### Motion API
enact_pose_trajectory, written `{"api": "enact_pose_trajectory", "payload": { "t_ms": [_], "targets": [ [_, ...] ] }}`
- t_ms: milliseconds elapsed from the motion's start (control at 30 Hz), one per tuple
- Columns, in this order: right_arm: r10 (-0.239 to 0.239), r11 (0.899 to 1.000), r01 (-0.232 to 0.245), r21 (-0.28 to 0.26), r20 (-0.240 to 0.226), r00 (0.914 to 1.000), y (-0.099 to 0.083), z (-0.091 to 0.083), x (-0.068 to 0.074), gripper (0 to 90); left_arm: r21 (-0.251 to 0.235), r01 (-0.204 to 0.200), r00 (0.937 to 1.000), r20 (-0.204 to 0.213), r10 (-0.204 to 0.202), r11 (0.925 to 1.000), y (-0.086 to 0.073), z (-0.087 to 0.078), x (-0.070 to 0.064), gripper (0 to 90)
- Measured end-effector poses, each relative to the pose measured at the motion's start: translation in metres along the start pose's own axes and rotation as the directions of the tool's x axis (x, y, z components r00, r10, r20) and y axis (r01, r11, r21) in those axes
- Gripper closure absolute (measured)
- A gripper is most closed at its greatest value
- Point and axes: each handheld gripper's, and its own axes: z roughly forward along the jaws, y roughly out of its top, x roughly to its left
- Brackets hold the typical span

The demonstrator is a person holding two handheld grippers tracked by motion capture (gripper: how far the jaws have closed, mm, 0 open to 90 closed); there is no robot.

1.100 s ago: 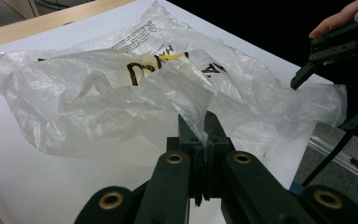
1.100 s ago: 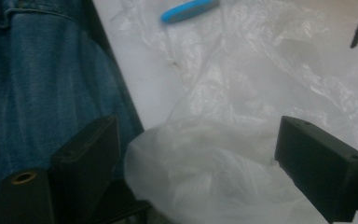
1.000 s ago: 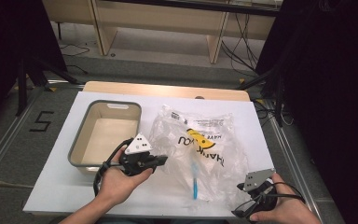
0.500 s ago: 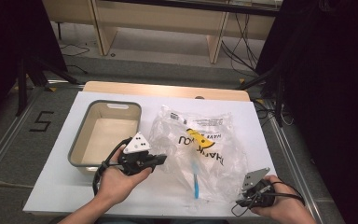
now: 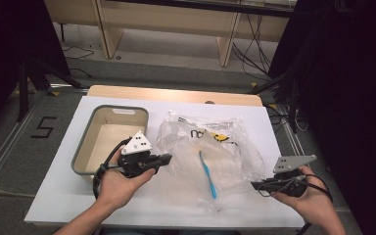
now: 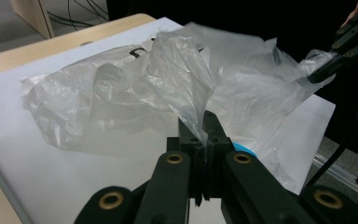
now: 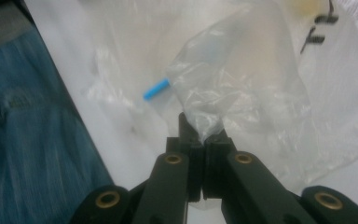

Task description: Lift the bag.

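A thin, clear plastic bag (image 5: 210, 147) lies crumpled in the middle of the white table (image 5: 58, 205), its film full of soft folds and glossy wrinkles, with black letters and a yellow mark printed near its far end. Inside the bag, close to the near edge of the table, lies a slim blue toothbrush (image 5: 208, 175), straight and narrow, seen through the film. The left gripper (image 5: 162, 159), made of black hard plastic with brass-coloured rivets, pinches the left edge of the bag: in the left gripper view its two jaws are pressed together with a raised fold of the film (image 6: 186, 88) caught between them, and the film rises from there like a small tent. The right gripper (image 5: 255, 185) holds the right edge of the bag in the same way; in the right gripper view its jaws are closed tight on a twisted corner of the film (image 7: 205, 105), and the blue tip of the toothbrush (image 7: 156, 88) shows a little blurred behind it. Each gripper carries a grey three-cornered plate on top. To the left of the bag stands a rectangular grey bin (image 5: 89, 132) with rounded corners and a pale, smooth inside; the left gripper is just beside its near right corner
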Motion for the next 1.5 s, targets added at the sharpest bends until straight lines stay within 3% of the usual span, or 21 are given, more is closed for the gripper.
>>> {"api": "enact_pose_trajectory", "payload": {
  "t_ms": [133, 267, 467, 633, 933, 1233, 1500],
  "targets": [
    [0.018, 0.996, -0.016, -0.090, 0.025, 0.9995, 0.013, -0.009, -0.005, 89.6, -0.041, -0.002, 1.0000, -0.003, 0.002, 0.9992, 0.010, -0.006, 0.002, 89.3],
    [0.036, 0.984, -0.028, -0.175, 0.038, 0.9987, 0.025, -0.017, -0.008, 89.6, -0.083, -0.009, 1.0000, -0.002, 0.009, 0.9965, 0.020, -0.013, 0.003, 89.3],
    [0.076, 0.958, -0.058, -0.282, 0.052, 0.9958, 0.038, -0.026, -0.012, 89.6, -0.145, -0.021, 0.9998, -0.001, 0.021, 0.9892, 0.033, -0.020, 0.004, 89.3],
    [0.134, 0.929, -0.109, -0.354, 0.046, 0.9899, 0.046, -0.031, -0.017, 89.5, -0.182, -0.016, 0.9998, 0.008, 0.018, 0.9832, 0.042, -0.025, 0.006, 89.2],
    [0.231, 0.887, -0.178, -0.425, 0.075, 0.9702, 0.057, -0.035, -0.026, 89.6, -0.246, -0.012, 0.9999, -0.002, 0.012, 0.9692, 0.060, -0.035, 0.009, 89.2],
    [0.258, 0.844, -0.184, -0.504, 0.080, 0.9629, 0.066, -0.052, -0.024, 89.6, -0.298, -0.019, 0.9998, -0.011, 0.017, 0.9544, 0.077, -0.046, 0.010, 89.2],
    [0.284, 0.805, -0.177, -0.566, 0.106, 0.9530, 0.066, -0.066, -0.023, 89.7, -0.333, 0.008, 0.9997, -0.019, -0.015, 0.9429, 0.085, -0.049, 0.019, 89.2]
  ]
}}
